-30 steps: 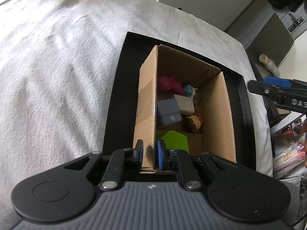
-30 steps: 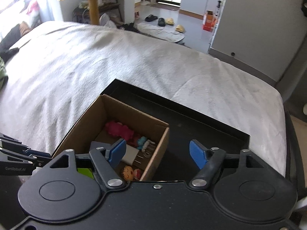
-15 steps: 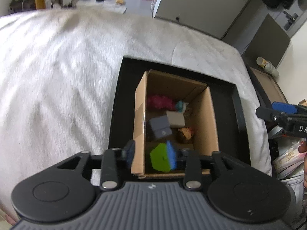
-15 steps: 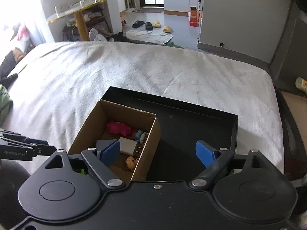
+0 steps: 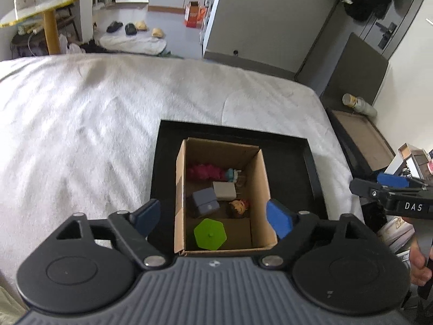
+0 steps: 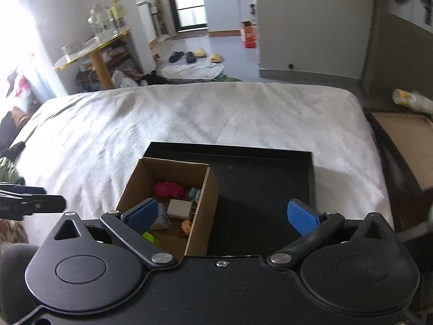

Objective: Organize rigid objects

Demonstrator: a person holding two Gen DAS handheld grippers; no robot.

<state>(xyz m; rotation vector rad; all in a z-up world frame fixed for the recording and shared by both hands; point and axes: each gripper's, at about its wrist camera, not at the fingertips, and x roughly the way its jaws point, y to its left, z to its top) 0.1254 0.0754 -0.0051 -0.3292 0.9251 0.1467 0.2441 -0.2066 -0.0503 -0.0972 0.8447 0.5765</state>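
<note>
An open cardboard box (image 5: 261, 189) stands on a black tray (image 5: 292, 178) on the bed. On the box floor lie a green hexagonal piece (image 5: 210, 233), a grey-blue block (image 5: 205, 200), a beige block (image 5: 224, 191), a pink fuzzy toy (image 5: 203, 172) and a small orange-haired figure (image 5: 238, 208). My left gripper (image 5: 212, 218) hovers above the box's near end. Its jaws are opening and touch nothing. My right gripper (image 6: 221, 215) is above the box's right wall (image 6: 205, 208) and the tray (image 6: 257, 178). Its jaws are opening too and hold nothing.
A white cover (image 5: 94, 122) spreads over the bed to the left and beyond the tray. Off the bed's right edge are a flat cardboard sheet (image 5: 360, 132), a bottle (image 5: 358, 105) and clutter. A person's hand (image 5: 418, 265) holds the right gripper.
My left gripper has risen and its jaws have gone from shut to wide apart; the green piece now lies free in the box. The right jaws spread wider as that gripper rolled.
</note>
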